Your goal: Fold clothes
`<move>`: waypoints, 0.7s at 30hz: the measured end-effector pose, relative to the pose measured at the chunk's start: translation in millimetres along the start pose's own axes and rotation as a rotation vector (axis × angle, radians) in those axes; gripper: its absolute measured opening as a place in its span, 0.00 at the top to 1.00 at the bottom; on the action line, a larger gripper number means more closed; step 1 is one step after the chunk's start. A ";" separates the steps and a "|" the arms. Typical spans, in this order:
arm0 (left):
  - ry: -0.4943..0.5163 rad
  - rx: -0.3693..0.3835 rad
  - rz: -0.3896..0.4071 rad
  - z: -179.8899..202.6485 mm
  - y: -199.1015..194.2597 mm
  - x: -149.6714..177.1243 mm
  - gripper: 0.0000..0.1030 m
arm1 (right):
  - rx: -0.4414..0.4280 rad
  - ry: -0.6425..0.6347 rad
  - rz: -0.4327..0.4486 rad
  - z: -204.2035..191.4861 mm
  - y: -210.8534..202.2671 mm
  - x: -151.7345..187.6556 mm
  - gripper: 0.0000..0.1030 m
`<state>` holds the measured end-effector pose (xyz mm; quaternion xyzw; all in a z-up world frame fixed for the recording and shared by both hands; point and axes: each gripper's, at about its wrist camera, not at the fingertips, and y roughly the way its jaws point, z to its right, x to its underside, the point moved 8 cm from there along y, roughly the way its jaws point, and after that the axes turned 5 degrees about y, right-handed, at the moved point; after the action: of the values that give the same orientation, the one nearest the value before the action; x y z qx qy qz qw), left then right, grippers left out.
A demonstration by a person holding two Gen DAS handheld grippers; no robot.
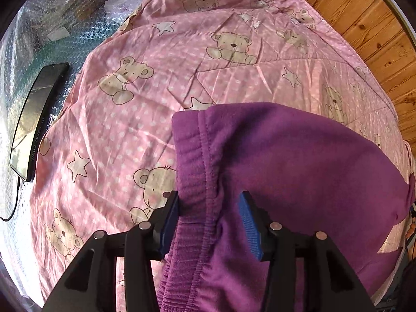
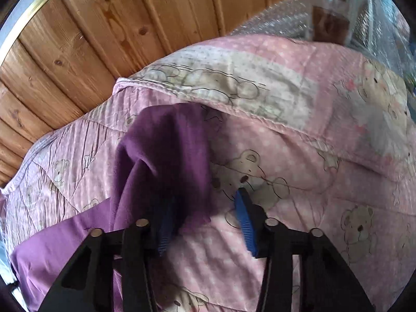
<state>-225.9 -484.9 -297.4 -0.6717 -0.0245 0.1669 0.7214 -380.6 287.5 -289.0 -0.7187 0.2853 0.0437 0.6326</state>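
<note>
A purple fleece garment (image 1: 286,171) with an elastic waistband (image 1: 197,171) lies on a pink teddy-bear quilt (image 1: 135,109). My left gripper (image 1: 210,218) is open, and the waistband runs between its blue pads (image 1: 251,223), touching the left one. In the right wrist view a bunched part of the purple garment (image 2: 163,161) rises from the quilt (image 2: 299,161) and drapes over the left blue pad. My right gripper (image 2: 205,221) is open, with its right pad (image 2: 245,218) bare above the quilt. More purple cloth (image 2: 57,247) spreads flat at the lower left.
A black glossy device (image 1: 33,119) with a cable lies left of the quilt on bubble wrap (image 1: 52,26). A wood-panelled wall (image 2: 91,39) borders the quilt's far side. Bubble wrap (image 2: 338,13) covers things at the upper right.
</note>
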 end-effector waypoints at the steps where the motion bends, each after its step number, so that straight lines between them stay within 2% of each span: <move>1: 0.005 -0.005 -0.002 0.7 0.5 0.0 0.52 | 0.000 -0.037 -0.002 -6.8 -3.1 0.0 0.92; 3: 0.011 -0.007 -0.004 1.2 0.9 -0.2 0.52 | 0.029 -0.071 0.040 -7.7 -24.9 -7.0 0.96; 6: 0.009 0.004 -0.008 -0.8 0.9 -1.1 0.52 | 0.121 -0.035 0.117 28.7 -79.5 -12.8 0.97; 8: 0.007 0.007 -0.007 -3.7 1.2 -2.2 0.52 | 0.227 -0.033 0.110 65.9 -95.7 -10.2 0.97; 10: 0.003 0.015 -0.011 -6.3 2.9 -2.8 0.52 | 0.286 -0.022 0.037 103.7 -87.5 -0.4 0.95; 11: 0.002 0.019 -0.011 -6.9 3.2 -3.2 0.51 | 0.282 -0.021 -0.024 115.1 -75.4 8.1 0.87; 12: 0.006 0.021 -0.013 -6.9 3.3 -3.5 0.51 | 0.284 -0.041 -0.080 121.6 -62.9 17.5 0.74; 14: 0.024 0.019 -0.023 -6.1 2.1 -3.1 0.51 | 0.347 -0.093 -0.097 125.8 -60.0 26.1 0.65; 15: 0.034 0.016 -0.026 -6.1 -0.1 -2.8 0.51 | 0.359 -0.084 -0.079 121.2 -66.2 25.4 0.63; 17: 0.053 -0.006 -0.009 -7.1 -11.7 -4.3 0.51 | 0.313 -0.055 -0.006 96.9 -86.1 20.2 0.61; 19: 0.064 -0.017 0.053 -6.6 -32.0 -9.6 0.51 | 0.238 -0.095 0.043 55.1 -103.0 17.7 0.55; 21: 0.073 0.011 0.105 -1.8 -47.3 -14.5 0.51 | 0.136 -0.177 0.030 4.6 -106.2 25.0 0.53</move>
<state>-229.3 -492.6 -248.7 -0.6737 0.0381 0.1800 0.7157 -309.0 286.9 -206.6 -0.6631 0.2413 0.0970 0.7019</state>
